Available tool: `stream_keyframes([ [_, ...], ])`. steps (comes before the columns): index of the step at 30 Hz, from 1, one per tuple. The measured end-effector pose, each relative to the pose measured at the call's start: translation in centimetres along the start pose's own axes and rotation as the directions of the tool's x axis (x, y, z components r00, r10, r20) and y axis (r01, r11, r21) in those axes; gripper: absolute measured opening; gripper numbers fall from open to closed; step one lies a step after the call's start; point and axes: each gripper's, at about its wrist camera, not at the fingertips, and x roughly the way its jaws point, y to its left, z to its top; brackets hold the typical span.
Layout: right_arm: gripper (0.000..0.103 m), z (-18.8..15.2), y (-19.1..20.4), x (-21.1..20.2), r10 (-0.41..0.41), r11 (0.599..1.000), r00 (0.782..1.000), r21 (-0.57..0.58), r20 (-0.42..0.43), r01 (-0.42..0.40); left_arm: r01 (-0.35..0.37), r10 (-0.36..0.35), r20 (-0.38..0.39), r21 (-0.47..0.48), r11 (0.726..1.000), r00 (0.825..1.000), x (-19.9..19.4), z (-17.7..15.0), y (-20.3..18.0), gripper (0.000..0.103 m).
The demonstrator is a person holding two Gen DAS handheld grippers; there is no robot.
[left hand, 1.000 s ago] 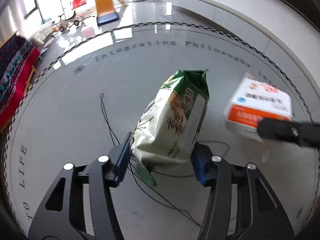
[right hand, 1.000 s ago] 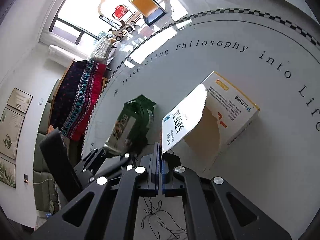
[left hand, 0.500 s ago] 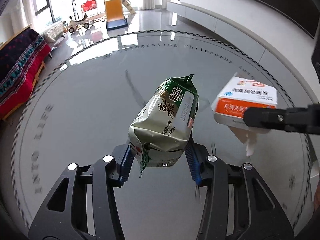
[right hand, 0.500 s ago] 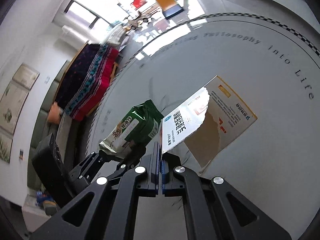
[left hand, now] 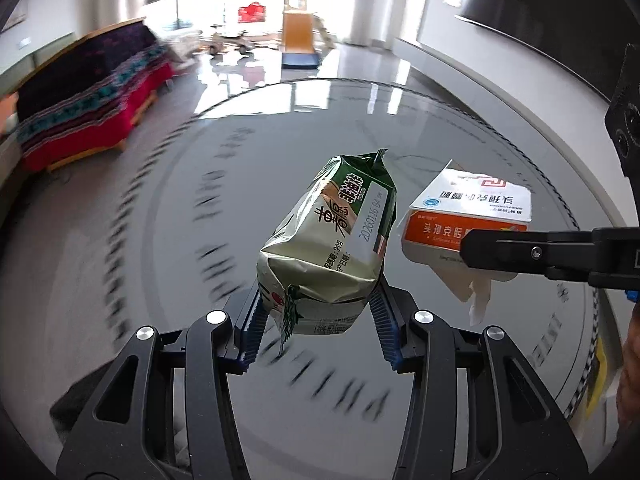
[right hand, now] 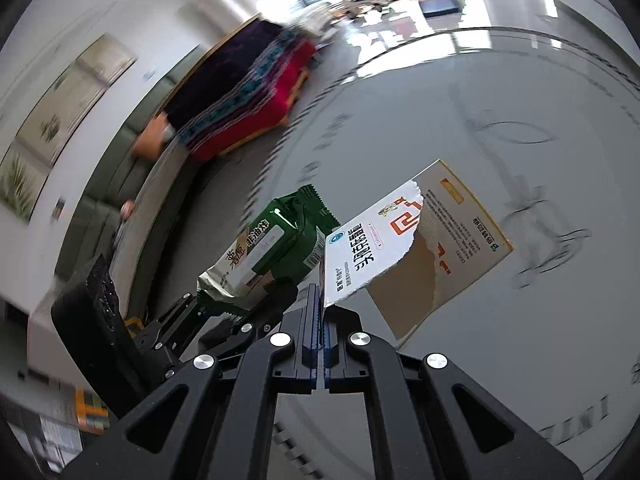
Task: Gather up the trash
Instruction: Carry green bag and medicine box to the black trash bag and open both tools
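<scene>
My left gripper point(left hand: 320, 324) is shut on a green and silver snack bag point(left hand: 332, 248) and holds it in the air above the grey floor. The bag also shows in the right wrist view point(right hand: 272, 248). My right gripper point(right hand: 320, 312) is shut on the torn flap of a white and orange cardboard box point(right hand: 416, 248), also lifted. In the left wrist view the box point(left hand: 468, 208) hangs just right of the bag, with a right gripper finger point(left hand: 532, 252) across its lower edge.
A grey round floor area with a printed ring of letters point(left hand: 168, 216) lies below. A bench with a red and dark patterned cover point(left hand: 88, 92) stands at the left. A curved white ledge point(left hand: 500, 80) runs along the right. Toys point(left hand: 296, 36) stand far back.
Both grippers have risen and swung left with the bag and box in them. The thin dark cord on the floor has dropped out of the left wrist view.
</scene>
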Motion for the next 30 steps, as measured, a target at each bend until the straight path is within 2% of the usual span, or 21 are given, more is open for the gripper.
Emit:
stream_keyframes([
  [4,0.002,-2.5,5.0,1.6,0.049,0.995,0.997,-0.086,-0.067,-0.055,-0.074,0.075,0.010,-0.070,0.995,0.997,-3.7,-3.4,3.6,0.046],
  [8,0.002,-5.1,9.4,3.7,0.087,0.980,0.985,-0.163,-0.149,-0.111,-0.142,0.144,0.000,-0.154,0.978,0.990,-7.0,-7.2,7.0,0.046],
  [15,0.002,-8.6,17.4,8.4,0.110,0.932,0.944,-0.298,-0.310,-0.206,-0.269,0.267,-0.049,-0.307,0.913,0.963,-11.7,-13.8,12.8,0.046],
  [18,0.002,-10.1,20.4,10.6,0.110,0.911,0.918,-0.331,-0.381,-0.247,-0.316,0.309,-0.082,-0.389,0.865,0.948,-13.5,-16.6,15.6,0.047],
  [20,0.003,-10.7,22.4,12.8,0.113,0.902,0.887,-0.329,-0.448,-0.281,-0.350,0.343,-0.102,-0.454,0.819,0.934,-14.7,-18.6,17.5,0.049],
  [21,0.017,-11.2,23.5,14.0,0.107,0.896,0.863,-0.328,-0.493,-0.299,-0.370,0.362,-0.116,-0.490,0.789,0.925,-15.4,-19.6,18.6,0.061],
  [22,0.032,-11.7,24.3,14.9,0.093,0.897,0.844,-0.322,-0.528,-0.301,-0.391,0.383,-0.126,-0.515,0.763,0.915,-15.9,-20.3,19.4,0.090],
  [23,0.061,-12.0,24.9,15.8,0.085,0.901,0.828,-0.311,-0.554,-0.301,-0.415,0.416,-0.130,-0.546,0.728,0.900,-16.7,-21.0,20.2,0.096],
  [24,0.062,-12.2,25.3,16.5,0.084,0.907,0.824,-0.300,-0.560,-0.297,-0.427,0.429,-0.137,-0.563,0.708,0.893,-17.1,-21.4,20.7,0.097],
  [25,0.062,-12.4,25.8,17.1,0.077,0.911,0.831,-0.300,-0.551,-0.283,-0.437,0.435,-0.155,-0.589,0.680,0.887,-17.4,-21.5,21.8,0.097],
  [28,0.062,-12.8,26.4,17.4,0.076,0.908,0.822,-0.302,-0.564,-0.291,-0.440,0.437,-0.181,-0.655,0.615,0.881,-18.3,-22.9,23.4,0.097],
  [30,0.062,-13.3,26.4,16.9,0.066,0.904,0.826,-0.317,-0.559,-0.287,-0.437,0.441,-0.179,-0.672,0.598,0.879,-19.2,-24.3,23.9,0.097],
])
